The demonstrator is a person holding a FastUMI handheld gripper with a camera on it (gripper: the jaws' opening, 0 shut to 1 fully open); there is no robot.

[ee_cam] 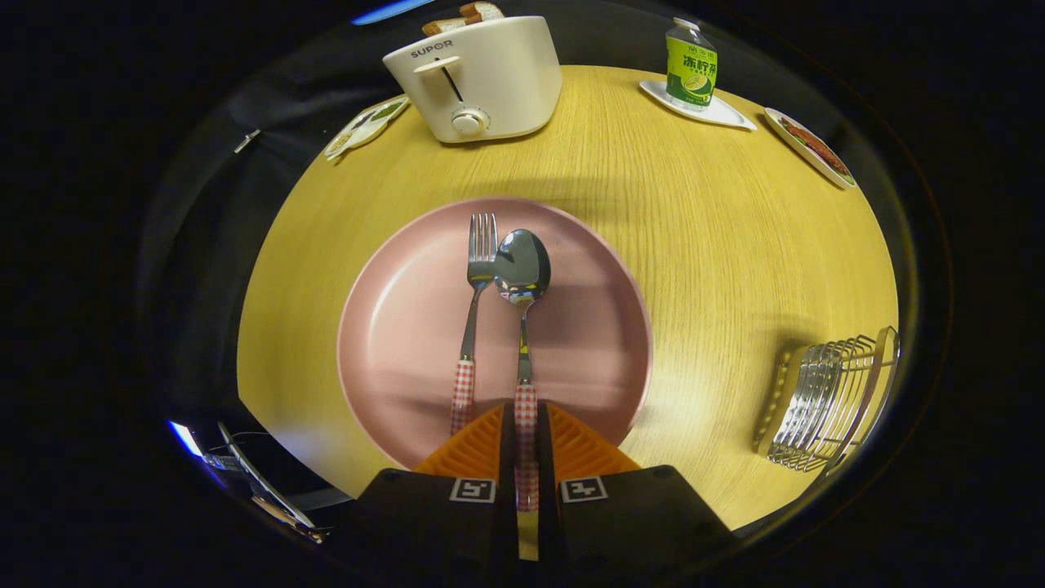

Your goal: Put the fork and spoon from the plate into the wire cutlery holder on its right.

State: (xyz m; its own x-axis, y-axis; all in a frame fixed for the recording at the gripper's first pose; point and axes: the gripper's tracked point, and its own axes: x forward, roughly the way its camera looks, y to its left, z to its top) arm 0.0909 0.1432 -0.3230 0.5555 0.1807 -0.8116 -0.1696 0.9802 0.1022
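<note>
Tongs (526, 457) pinching one spoon (522, 269) by its checked handle.
One fork (478, 278) lies just left of it on one pink plate (408, 327); one wire cutlery holder (833, 404) stands well right on the bench (735, 245).

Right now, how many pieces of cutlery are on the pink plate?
2: the fork lies beside the gripper; the spoon has its handle clamped between the fingers.

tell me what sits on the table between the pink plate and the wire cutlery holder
Nothing: in the gripper view, only bare table separates the pink plate from the wire cutlery holder.
</note>
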